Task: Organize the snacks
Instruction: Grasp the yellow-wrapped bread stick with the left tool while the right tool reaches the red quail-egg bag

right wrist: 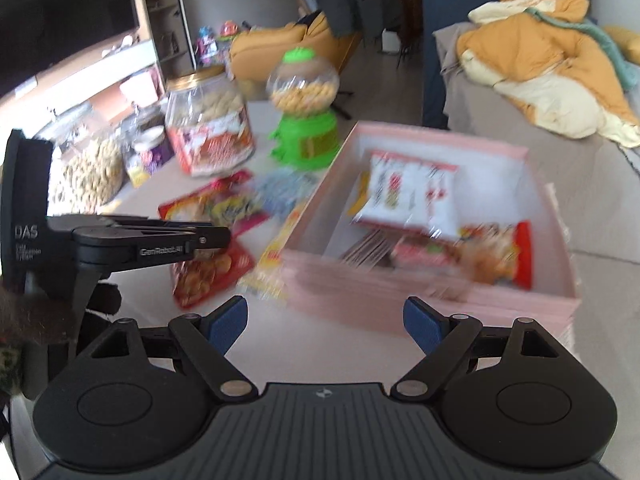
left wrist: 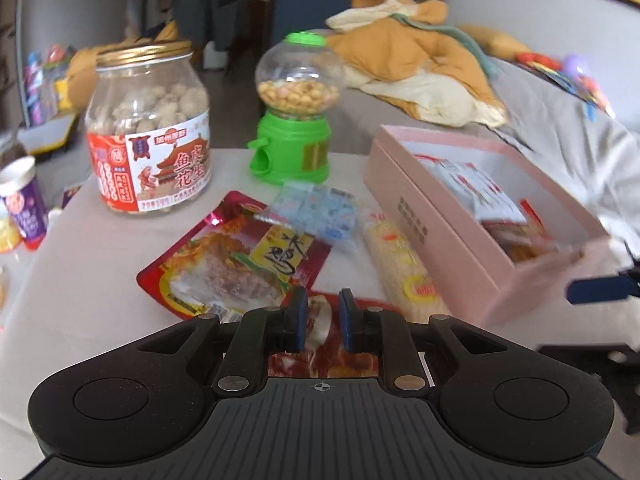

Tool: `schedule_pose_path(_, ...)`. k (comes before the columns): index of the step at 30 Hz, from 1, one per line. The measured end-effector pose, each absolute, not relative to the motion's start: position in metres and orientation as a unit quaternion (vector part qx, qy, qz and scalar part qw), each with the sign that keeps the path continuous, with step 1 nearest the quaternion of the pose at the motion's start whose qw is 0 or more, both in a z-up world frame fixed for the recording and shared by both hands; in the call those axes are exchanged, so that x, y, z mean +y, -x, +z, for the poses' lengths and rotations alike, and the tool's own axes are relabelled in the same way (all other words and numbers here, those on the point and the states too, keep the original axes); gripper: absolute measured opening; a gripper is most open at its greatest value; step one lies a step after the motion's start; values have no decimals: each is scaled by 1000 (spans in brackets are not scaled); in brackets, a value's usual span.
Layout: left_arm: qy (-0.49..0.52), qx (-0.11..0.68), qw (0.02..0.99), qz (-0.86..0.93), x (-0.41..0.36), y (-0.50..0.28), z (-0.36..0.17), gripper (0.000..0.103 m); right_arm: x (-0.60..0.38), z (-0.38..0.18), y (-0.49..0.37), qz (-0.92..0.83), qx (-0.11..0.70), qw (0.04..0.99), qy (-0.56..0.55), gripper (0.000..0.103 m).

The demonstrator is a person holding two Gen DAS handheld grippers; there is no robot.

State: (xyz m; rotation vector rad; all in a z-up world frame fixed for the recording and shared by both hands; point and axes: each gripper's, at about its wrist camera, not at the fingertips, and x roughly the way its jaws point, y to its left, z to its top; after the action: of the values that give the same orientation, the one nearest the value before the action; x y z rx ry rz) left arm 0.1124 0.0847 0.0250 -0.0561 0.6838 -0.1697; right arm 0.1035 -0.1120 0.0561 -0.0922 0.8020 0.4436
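My left gripper hangs low over a small red snack packet on the white table. Its blue pads stand a narrow gap apart, and I see nothing pinched between them. From the right wrist view the left gripper shows side-on above that packet. My right gripper is open and empty, just in front of the near wall of the pink box. The box holds a white packet and a red-orange packet.
A large red packet, a bluish candy bag and a long yellow packet lie left of the box. Behind stand a peanut jar, a green candy dispenser and a purple cup. Orange bedding lies beyond.
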Motion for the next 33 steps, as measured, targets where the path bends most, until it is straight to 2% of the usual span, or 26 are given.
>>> schedule_pose_path(7, -29, 335, 934, -122, 76, -85, 27, 21, -100, 33, -110, 204, 404, 891, 42, 86)
schedule_pose_path(9, -61, 343, 928, -131, 69, -78, 29, 26, -103, 27, -112, 200, 410, 889, 40, 85)
schedule_pose_path(11, -100, 352, 921, -134, 62, -70, 29, 26, -107, 23, -112, 197, 416, 887, 38, 85)
schedule_pose_path(13, -124, 358, 915, -138, 58, -62, 28, 37, -112, 20, -112, 193, 418, 887, 39, 85)
schedule_pose_path(14, -125, 358, 915, -138, 58, -59, 27, 37, -114, 18, -111, 191, 418, 887, 38, 85)
schedule_pose_path(19, -82, 335, 932, -107, 75, -59, 30, 36, -116, 15, -109, 186, 406, 893, 47, 85)
schedule_pose_path(22, -2, 302, 948, -104, 92, -68, 42, 36, -110, 10, -103, 180, 390, 901, 68, 86)
schedule_pose_path(25, 62, 309, 945, -92, 103, -88, 47, 35, -111, 6, -96, 178, 367, 911, 65, 86)
schedule_pose_path(29, 24, 329, 942, -65, 95, -112, 36, 35, -119, 6, -92, 181, 361, 914, 44, 86)
schedule_pose_path(33, 40, 347, 933, -88, 94, -110, 22, 38, -127, 6, -91, 184, 356, 916, 20, 86)
